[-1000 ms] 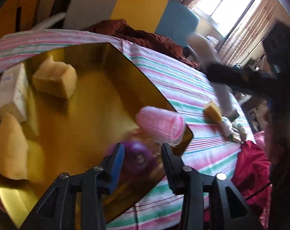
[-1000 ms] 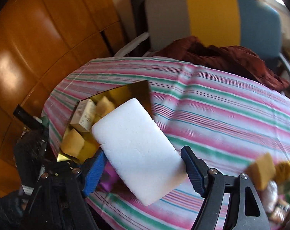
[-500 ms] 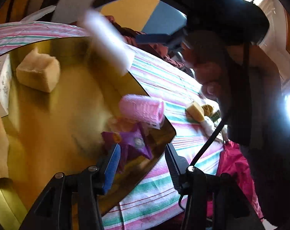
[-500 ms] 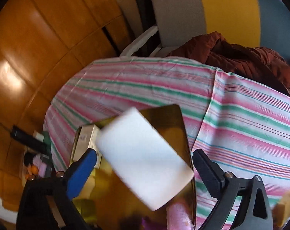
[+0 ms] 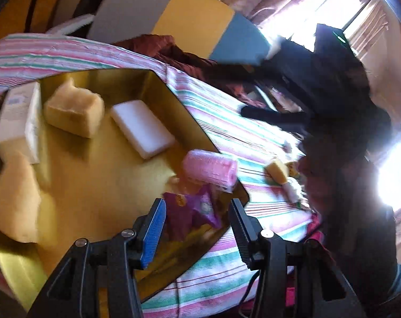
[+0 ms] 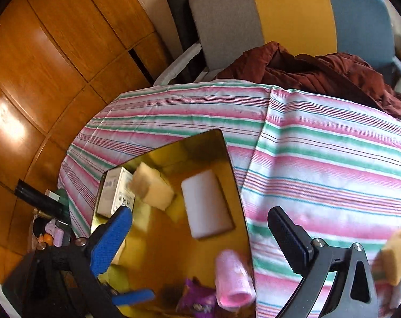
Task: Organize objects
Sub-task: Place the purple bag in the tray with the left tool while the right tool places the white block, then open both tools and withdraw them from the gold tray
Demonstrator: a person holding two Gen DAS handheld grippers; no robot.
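A gold tray (image 5: 173, 98) (image 6: 227, 148) sits on the striped cloth. In it lie a white foam block (image 5: 142, 128) (image 6: 205, 206), a pink roll (image 5: 209, 169) (image 6: 233, 281) and a purple packet (image 5: 192, 212) (image 6: 197, 299). My left gripper (image 5: 197, 228) hovers open over the tray's near corner, with the packet lying loose below its fingers. My right gripper (image 6: 200, 238) stands wide open above the tray and holds nothing; the white block rests beyond its fingers. In the left wrist view it is a dark blur over the cloth at the right.
The tray also holds a white box (image 5: 17, 122) (image 6: 115, 193) and yellow sponges (image 5: 73, 111) (image 6: 152, 188). Another yellow sponge (image 5: 277, 171) (image 6: 397, 257) lies with small items on the cloth. A chair (image 6: 280, 13) with maroon fabric (image 6: 319, 71) stands behind the table.
The white block has left my right gripper and now lies in the tray; those jaws spread wider and drew back. My left jaws widened slightly above the purple packet.
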